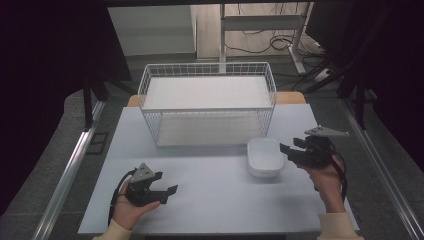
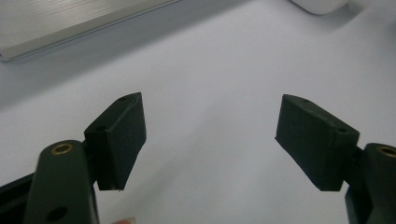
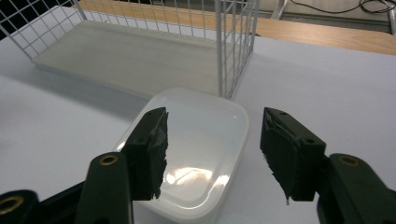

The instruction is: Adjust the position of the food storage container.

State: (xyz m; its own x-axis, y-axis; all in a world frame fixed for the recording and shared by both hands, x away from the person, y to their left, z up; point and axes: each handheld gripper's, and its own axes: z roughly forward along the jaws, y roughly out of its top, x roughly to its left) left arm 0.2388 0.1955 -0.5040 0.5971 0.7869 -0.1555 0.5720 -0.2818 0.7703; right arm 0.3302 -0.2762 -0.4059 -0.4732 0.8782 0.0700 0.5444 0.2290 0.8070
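A white rounded-rectangular dish (image 1: 264, 156) sits right of the table's centre, just in front of a white wire basket (image 1: 148, 82). My right gripper (image 1: 287, 153) hovers at the dish's right edge, held in a hand, pointing left. In the right gripper view the right gripper (image 3: 215, 116) is open, with the dish (image 3: 201, 140) lying below and between the jaws and untouched by the pads. My left gripper (image 1: 169, 194) rests low at the front left, open and empty. The left gripper view shows that gripper (image 2: 211, 106) over bare table (image 2: 210, 56).
The wire basket (image 3: 233, 46) has a pale board as its floor and stands at the table's back centre. A corner of the dish (image 2: 320, 4) appears in the left gripper view. Metal rails (image 1: 70, 170) run beside the white table (image 1: 210, 200). Cables lie on the floor behind.
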